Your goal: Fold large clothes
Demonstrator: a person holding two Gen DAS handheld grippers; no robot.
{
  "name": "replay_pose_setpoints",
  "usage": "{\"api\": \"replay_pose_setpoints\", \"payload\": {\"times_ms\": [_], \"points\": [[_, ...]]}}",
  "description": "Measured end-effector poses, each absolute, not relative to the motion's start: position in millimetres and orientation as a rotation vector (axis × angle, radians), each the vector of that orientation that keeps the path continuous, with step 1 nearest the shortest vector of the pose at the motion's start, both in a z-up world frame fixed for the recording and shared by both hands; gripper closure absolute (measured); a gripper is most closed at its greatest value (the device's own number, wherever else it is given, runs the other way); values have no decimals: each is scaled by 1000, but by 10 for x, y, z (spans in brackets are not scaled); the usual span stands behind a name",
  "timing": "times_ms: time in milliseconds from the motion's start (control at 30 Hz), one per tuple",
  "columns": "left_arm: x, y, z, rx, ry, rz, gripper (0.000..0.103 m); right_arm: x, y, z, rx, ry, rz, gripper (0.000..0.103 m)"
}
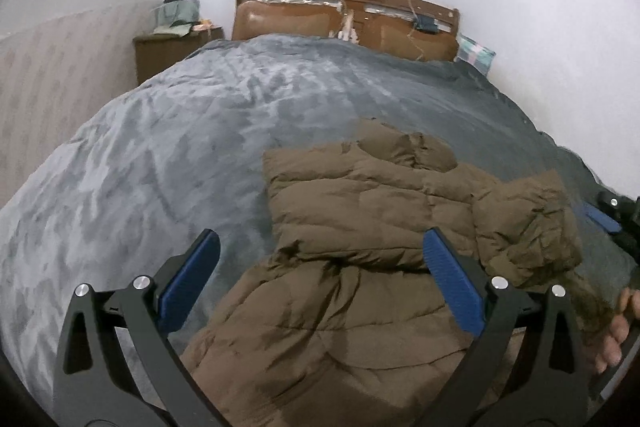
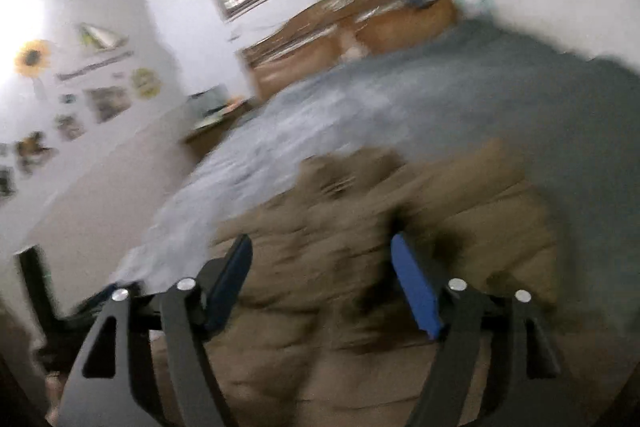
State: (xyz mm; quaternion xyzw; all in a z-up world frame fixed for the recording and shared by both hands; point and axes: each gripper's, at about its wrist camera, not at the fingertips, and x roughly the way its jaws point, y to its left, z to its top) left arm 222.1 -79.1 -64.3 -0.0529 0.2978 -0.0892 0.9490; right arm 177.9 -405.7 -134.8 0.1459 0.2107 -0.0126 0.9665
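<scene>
Left wrist view: the left tool (image 1: 320, 267) hangs with its blue pads wide apart, nothing between them, above a brown puffer coat (image 1: 380, 227) that fills the lower centre and right of the frame. The coat lies on the grey bed cover (image 1: 180, 147), partly folded, with its hood (image 1: 404, 143) toward the wooden headboard (image 1: 344, 15) at the top and a bunched sleeve (image 1: 528, 223) at right centre. At the far right edge a piece of the right tool (image 1: 608, 215) shows beside that sleeve. The quilted coat looks soft, bulky and light, with a slick shell; I judge it will spring back and slide unless pinched deep across a stitched seam or at the hem edge, not on a puffed panel.

Right wrist view: heavily blurred. The right tool (image 2: 322, 279) has its pads apart and empty over the same coat (image 2: 360, 247), which fills the lower centre of the frame. A good hold here would likely be the sleeve cuff or the hem corner, though neither can be made out.
</scene>
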Motion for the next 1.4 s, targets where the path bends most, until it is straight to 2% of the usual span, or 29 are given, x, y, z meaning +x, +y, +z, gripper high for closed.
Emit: {"api": "replay_pose_setpoints", "payload": {"times_ms": [233, 367, 400, 433, 500, 533, 633, 767, 867, 933, 967, 1000, 1033, 1067, 1267, 1400], "points": [[2210, -655, -629, -174, 613, -180, 3, 1882, -4479, -1689, 465, 559, -33, 28], [2214, -669, -629, -157, 612, -181, 3, 2076, -4212, -1777, 385, 605, 4, 31], [2218, -671, -628, -151, 611, -181, 3, 2110, -4180, -1801, 376, 615, 1, 42], [2219, -672, -622, -147, 609, -181, 3, 2140, -4161, -1825, 371, 625, 3, 49], [2225, -675, -614, -151, 608, -187, 3, 2150, -4105, -1862, 362, 637, 14, 78], [2215, -680, -610, -152, 609, -190, 3, 2174, -4080, -1870, 336, 646, 10, 85], [2217, -716, -609, -133, 612, -194, 3, 2159, -4062, -1848, 300, 654, -4, 92], [2208, -728, -566, -102, 601, -169, 3, 2116, -4053, -1772, 328, 633, 32, 94], [2199, -663, -530, -118, 590, -155, 3, 2114, -3873, -1716, 431, 609, 293, 94], [2200, -625, -524, -137, 592, -157, 3, 2154, -3632, -1725, 406, 633, 444, 91], [2199, -622, -527, -138, 594, -157, 3, 2160, -3527, -1715, 356, 647, 456, 85], [2200, -623, -533, -134, 597, -155, 3, 2142, -3408, -1689, 253, 644, 399, 50], [2200, -627, -544, -127, 602, -154, 3, 2119, -3363, -1658, 190, 630, 336, 29], [2202, -629, -548, -125, 605, -156, 3, 2077, -3397, -1616, 184, 594, 301, 13], [2213, -761, -605, -118, 619, -205, 3, 1845, -4047, -1418, 381, 452, 167, 13], [2224, -1074, -753, -38, 676, -269, 3, 1721, -4508, -1362, 443, 423, -51, 13]]}}
